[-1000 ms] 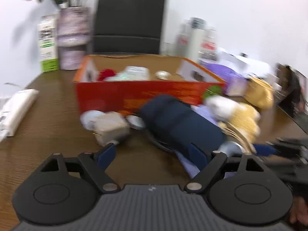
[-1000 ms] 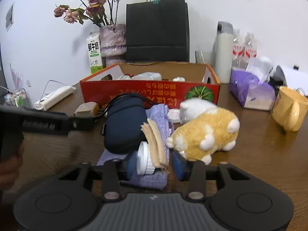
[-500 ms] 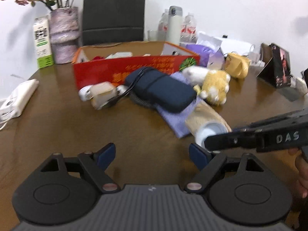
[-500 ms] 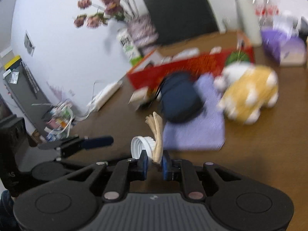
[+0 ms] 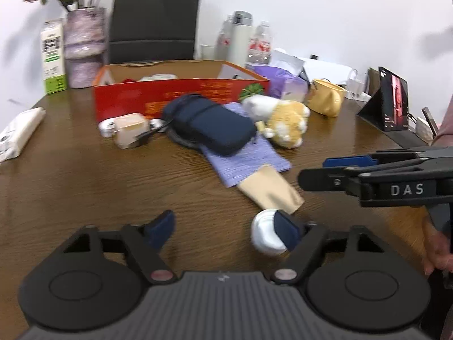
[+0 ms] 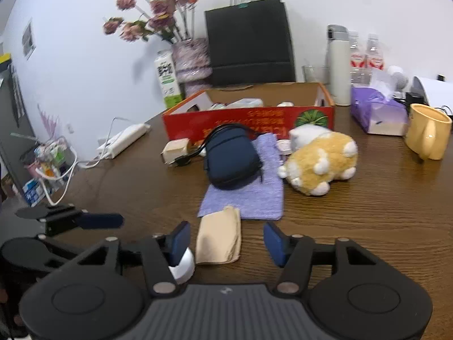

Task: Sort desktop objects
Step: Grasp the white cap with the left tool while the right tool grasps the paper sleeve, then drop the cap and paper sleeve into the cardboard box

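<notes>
Right claw [image 6: 226, 242] agape over beige tube [image 6: 219, 236], purple cloth [image 6: 249, 189] beyond

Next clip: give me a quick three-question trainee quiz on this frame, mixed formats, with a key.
1. True or false: the right claw is shut on the beige tube.
2. What lies on the purple cloth? A yellow mug; B navy pouch; C milk carton.
3. Fill in: the tube's cap is ____ in colour.
Key: 1 false, its jaws stand open either side of the tube; 2 B; 3 white.
</notes>
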A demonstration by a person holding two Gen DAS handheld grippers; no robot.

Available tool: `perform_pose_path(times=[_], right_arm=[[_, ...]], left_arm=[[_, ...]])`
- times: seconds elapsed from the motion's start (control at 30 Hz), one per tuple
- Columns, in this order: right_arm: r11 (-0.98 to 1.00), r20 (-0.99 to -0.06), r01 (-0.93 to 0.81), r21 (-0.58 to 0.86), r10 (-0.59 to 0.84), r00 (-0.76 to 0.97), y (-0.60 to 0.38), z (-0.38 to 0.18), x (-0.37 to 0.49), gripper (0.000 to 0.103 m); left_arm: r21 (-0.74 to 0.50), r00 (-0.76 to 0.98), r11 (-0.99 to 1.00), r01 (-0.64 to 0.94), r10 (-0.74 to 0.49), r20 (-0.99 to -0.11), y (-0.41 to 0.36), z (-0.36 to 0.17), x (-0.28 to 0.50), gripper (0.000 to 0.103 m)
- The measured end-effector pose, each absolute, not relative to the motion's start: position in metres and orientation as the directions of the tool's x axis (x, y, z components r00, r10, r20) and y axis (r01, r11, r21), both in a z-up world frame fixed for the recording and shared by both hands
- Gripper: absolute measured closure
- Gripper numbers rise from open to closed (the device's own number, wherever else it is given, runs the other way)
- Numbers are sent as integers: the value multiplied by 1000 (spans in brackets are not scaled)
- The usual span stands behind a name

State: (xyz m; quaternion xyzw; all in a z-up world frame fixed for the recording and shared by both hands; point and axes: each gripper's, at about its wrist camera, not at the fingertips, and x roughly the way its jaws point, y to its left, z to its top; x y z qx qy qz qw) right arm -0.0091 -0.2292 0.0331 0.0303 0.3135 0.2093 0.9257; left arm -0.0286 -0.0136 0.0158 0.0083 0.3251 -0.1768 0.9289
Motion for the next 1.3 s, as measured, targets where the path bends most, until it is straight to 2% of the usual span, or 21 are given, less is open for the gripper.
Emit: perform_pose_path(times=[0.1,0.13,0.17,0.2,0.3,0.4,0.47,0.5,0.57,0.6,0.63,0.87,1.03,1.2,1.3], right_arm=[[918,-583,-350,188,391,712,-232,29,-3,48],[917,-588,-353,184,390,708,-230,27,-1,48],[916,-591,-359,179,392,705,-228,24,1,48],[915,-597,-363,176,393,700,-226,21,3,48],[909,-611,-373,188,405,680,-219,14,10,49],[900,-620,-398,175,415,666,-205,10,14,50],[898,-633,-413,152,409,657,-192,5,14,54],[902,-628,-417,110,388,674,-186,5,11,59],[912,-628,-410,10,325,707,-172,3,5,75],[910,-625,-414,2,324,711,-169,4,1,90],[907,-626,-421,19,339,703,-169,5,-1,93],[910,-567,-409,63,370,736,-184,33,-23,94],[909,-504,-397,128,405,763,-200,65,-10,94],[926,-456,-357,123,372,808,-213,104,59,94],[930,-465,-325,169,366,806,-221,124,132,93]], left_arm=[[-110,676,926,362,-342,-652,-28,11,-16,54],[-91,676,925,369,-335,-657,-33,9,-16,67],[-60,684,927,369,-315,-658,-37,9,-18,87],[-43,690,927,373,-308,-655,-38,9,-21,94],[-74,680,937,342,-301,-668,-25,12,-26,95],[-33,716,967,254,-211,-665,-10,15,-31,96],[-30,726,978,209,-175,-665,2,15,-32,96],[-32,731,983,180,-156,-664,8,16,-32,96],[-41,737,989,144,-134,-663,18,17,-32,97],[-47,740,990,131,-129,-660,21,18,-33,97],[-51,745,991,124,-127,-654,23,19,-34,97],[-61,800,988,140,-149,-582,25,37,-47,98],[-119,810,982,147,-188,-555,27,59,-25,98],[-117,839,981,154,-193,-508,26,108,54,98],[-154,820,976,153,-212,-532,24,133,132,98]])
